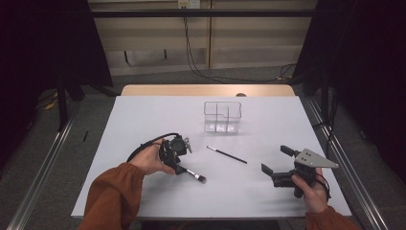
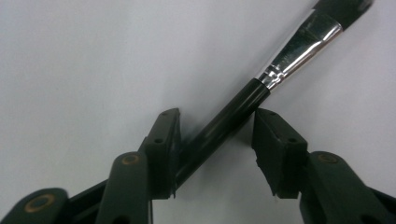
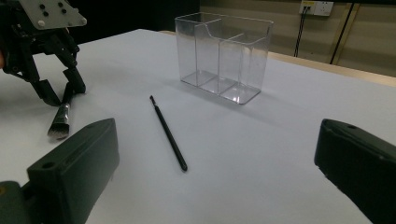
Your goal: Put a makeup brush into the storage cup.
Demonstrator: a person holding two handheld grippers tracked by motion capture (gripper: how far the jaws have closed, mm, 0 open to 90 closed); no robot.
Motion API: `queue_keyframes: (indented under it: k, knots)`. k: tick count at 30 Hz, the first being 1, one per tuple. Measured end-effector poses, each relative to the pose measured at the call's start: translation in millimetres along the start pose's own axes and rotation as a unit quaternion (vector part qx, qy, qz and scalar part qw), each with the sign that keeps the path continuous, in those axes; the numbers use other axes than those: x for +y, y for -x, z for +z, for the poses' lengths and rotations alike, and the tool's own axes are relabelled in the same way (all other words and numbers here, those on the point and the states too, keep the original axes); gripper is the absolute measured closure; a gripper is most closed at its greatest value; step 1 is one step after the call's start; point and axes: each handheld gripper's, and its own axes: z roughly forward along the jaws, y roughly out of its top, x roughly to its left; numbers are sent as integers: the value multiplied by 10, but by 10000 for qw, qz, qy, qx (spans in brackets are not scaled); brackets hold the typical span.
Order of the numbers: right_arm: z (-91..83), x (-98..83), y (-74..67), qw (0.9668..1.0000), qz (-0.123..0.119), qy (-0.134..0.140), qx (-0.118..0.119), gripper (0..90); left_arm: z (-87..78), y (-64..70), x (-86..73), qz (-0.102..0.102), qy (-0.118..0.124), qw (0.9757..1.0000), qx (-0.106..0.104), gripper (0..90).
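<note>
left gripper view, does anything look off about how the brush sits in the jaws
The brush lies slantwise between the left gripper jaws: its handle rests against one pad, while the other pad stands clear with a gap. So the grip looks lopsided and not yet closed.

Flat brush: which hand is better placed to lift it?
Left. The left gripper straddles the flat brush handle: one pad touches it, the other stands just off. The right gripper sits open, well away, nearer the thin brush.

Black brush (image 2: 233, 121) with silver ferrule; clear organizer (image 1: 222, 116); white table (image 1: 143, 120).
</note>
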Motion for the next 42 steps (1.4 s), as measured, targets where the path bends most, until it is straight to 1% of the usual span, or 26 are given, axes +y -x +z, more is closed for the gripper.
queue_keyframes:
  k: [4, 6, 7, 8, 9, 10, 11, 13, 16, 17, 19, 21, 22, 24, 26, 27, 29, 30, 33, 38, 39, 40, 42]
  knots:
    - [-3, -2, 3, 10000, 11, -1, -3, 0, -7, -14, 8, -56, -42, 10000, -22, 605]
    - [-4, -2, 3, 10000, 22, 1, -3, 0, -8, -12, 3, -72, -19, 10000, -32, 640]
    - [-4, -2, 3, 10000, 27, -1, -5, 0, -6, -9, -4, -98, 22, 9999, -32, 671]
    - [-5, -3, 3, 10000, 27, -2, -6, 0, -12, -15, -8, -54, 2, 10000, -46, 710]
    - [-5, -3, 3, 10000, 27, -2, -6, 0, -15, -20, -14, -53, -7, 9999, -114, 752]
    - [-6, -3, 3, 10000, 27, -3, -6, 0, -15, -21, -16, -64, -4, 9999, -133, 781]
    - [-6, -3, 3, 10000, 22, -2, -6, 0, -13, -18, -15, -56, -7, 9999, -109, 791]
    - [-6, -4, 3, 10000, 17, -8, -2, 0, -11, -15, -12, -81, -5, 9999, -96, 795]
    - [-3, -4, 2, 10000, 13, -17, 1, 0, -18, -25, -15, -135, -21, 9998, -147, 796]
    - [-3, -4, 2, 10000, 15, -18, 2, 0, -8, -16, -23, -213, 65, 9997, -118, 796]
    - [-3, -4, 2, 10000, 16, -19, 3, 0, -16, -24, -36, -204, 78, 9997, -144, 797]
    - [-2, -5, 3, 10000, 32, -24, -2, 0, -22, -33, -47, -247, 121, 9995, -161, 797]
    - [-2, -5, 3, 10000, 40, -21, -3, 0, -18, -35, -57, -310, 184, 9992, -166, 798]
    - [-2, -5, 3, 10000, 46, -22, -6, 0, -29, -46, -72, -327, 209, 9991, -196, 798]
    - [-2, -5, 3, 10000, 43, -22, -7, 0, -28, -47, -86, -383, 283, 9987, -204, 799]
    - [-2, -5, 4, 10000, 42, -19, -6, 0, -30, -50, -93, -446, 316, 9982, -233, 799]
    - [-1, -5, 4, 10000, 45, -20, -15, 0, -36, -65, -103, -433, 322, 9982, -269, 799]
    - [-1, -5, 3, 10000, 48, -20, -13, 0, -37, -64, -114, -500, 381, 9976, -281, 799]
    - [-2, -5, 4, 10000, 45, -24, -13, 0, -48, -79, -155, -548, 477, 9970, -260, 799]
    - [-2, -5, 4, 10000, 45, -24, -14, 0, -70, -107, -249, -683, 788, 9943, -219, 799]
    - [-1, -6, 3, 10000, 49, -21, -8, 0, -75, -113, -278, -751, 923, 9926, -247, 799]
    - [0, -6, 4, 10000, 50, -23, -18, 0, -84, -122, -298, -748, 1000, 9918, -281, 799]
    - [2, -6, 5, 10000, 42, -23, -21, 0, -101, -119, -331, -869, 1141, 9893, -257, 799]
